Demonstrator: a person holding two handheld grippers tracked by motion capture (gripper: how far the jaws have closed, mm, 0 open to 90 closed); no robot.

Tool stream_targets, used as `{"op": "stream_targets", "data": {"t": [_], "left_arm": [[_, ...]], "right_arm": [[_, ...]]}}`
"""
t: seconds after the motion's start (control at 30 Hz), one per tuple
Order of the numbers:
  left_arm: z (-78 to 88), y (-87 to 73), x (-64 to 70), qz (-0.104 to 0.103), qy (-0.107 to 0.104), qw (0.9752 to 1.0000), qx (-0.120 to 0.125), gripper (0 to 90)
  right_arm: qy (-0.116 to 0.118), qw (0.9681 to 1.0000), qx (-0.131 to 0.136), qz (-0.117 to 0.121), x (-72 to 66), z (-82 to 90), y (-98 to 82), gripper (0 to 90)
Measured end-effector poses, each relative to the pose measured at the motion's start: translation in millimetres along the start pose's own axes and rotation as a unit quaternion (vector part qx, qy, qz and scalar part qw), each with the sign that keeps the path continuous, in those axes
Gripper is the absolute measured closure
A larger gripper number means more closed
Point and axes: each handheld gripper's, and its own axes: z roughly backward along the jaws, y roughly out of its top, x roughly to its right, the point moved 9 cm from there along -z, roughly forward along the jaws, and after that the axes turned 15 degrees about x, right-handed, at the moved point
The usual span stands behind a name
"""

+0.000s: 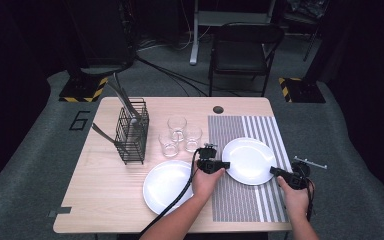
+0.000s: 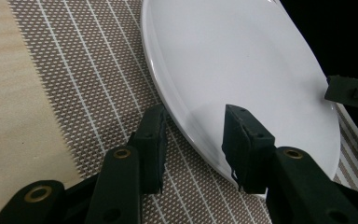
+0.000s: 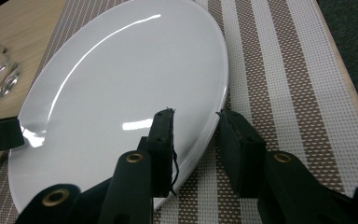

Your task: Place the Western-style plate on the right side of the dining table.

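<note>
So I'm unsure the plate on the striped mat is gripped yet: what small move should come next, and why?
Probably close both sets of jaws on the rim. The left gripper and right gripper each straddle an opposite edge of the plate, but gaps still show beside the rim, so lifting now might let it slip.

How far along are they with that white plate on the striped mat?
Done: the plate lies on the striped placemat. In hand: the left gripper and right gripper each straddle its rim at opposite edges, with visible gaps. Left: closing and moving it, probably.
</note>
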Motion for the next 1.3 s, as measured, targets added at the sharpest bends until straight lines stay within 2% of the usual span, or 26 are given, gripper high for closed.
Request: {"op": "stream_targets", "data": {"t": [0.33,0.67,0.9,1.03,1.3], "left_arm": [[1.8,0.1,-0.3,0.002,-0.002,1.0,-0.001,59.2],[9.9,3.2,1.6,-0.009,-0.009,0.9999,0.006,59.4],[29.3,15.5,-1.3,-0.026,-0.016,0.9993,0.021,59.4],[39.5,21.1,-2.4,-0.028,-0.018,0.9991,0.026,59.4],[63.6,29.3,-6.5,-0.049,-0.028,0.998,0.03,59.2]], "right_arm": [[0.0,1.0,0.001,-0.005,0.3,0.5,0.1,65.8],[0.002,0.9999,0.011,0.001,-1.7,5.6,3.4,65.6],[0.002,0.9997,0.017,0.017,-5.2,12.5,7.2,64.3],[0.0,0.9997,0.019,0.016,-4.2,14.6,8.5,64.3],[0.009,0.9994,0.026,0.02,-8.5,21.6,13.9,63.4]]}}
